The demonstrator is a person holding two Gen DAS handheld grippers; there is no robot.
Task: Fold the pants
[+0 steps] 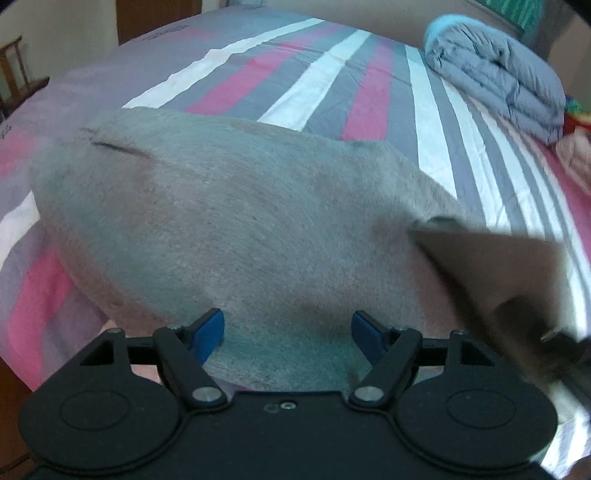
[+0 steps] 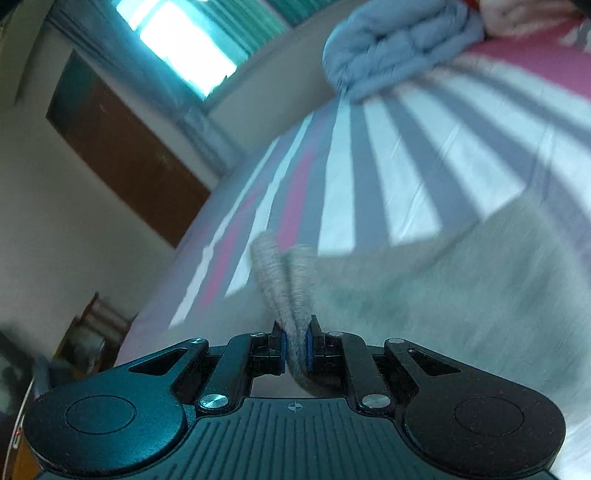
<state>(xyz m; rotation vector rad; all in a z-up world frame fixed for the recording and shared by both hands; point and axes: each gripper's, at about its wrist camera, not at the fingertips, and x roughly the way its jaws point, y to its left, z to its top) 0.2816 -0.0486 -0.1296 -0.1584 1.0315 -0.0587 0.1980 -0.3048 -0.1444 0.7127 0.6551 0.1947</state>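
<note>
Left gripper spread wide, grey pants lying just ahead of its blue pads on the striped bed. Right gripper clamped tight, a pants fold poking up between its fingers.

No readable text, label, brand or number in either view, as far as I see. Faint dark printing on sheet near far edge, left view: too blurred, I can't read it. Small crosshair mark on right gripper body, a symbol only, no letters.
</note>
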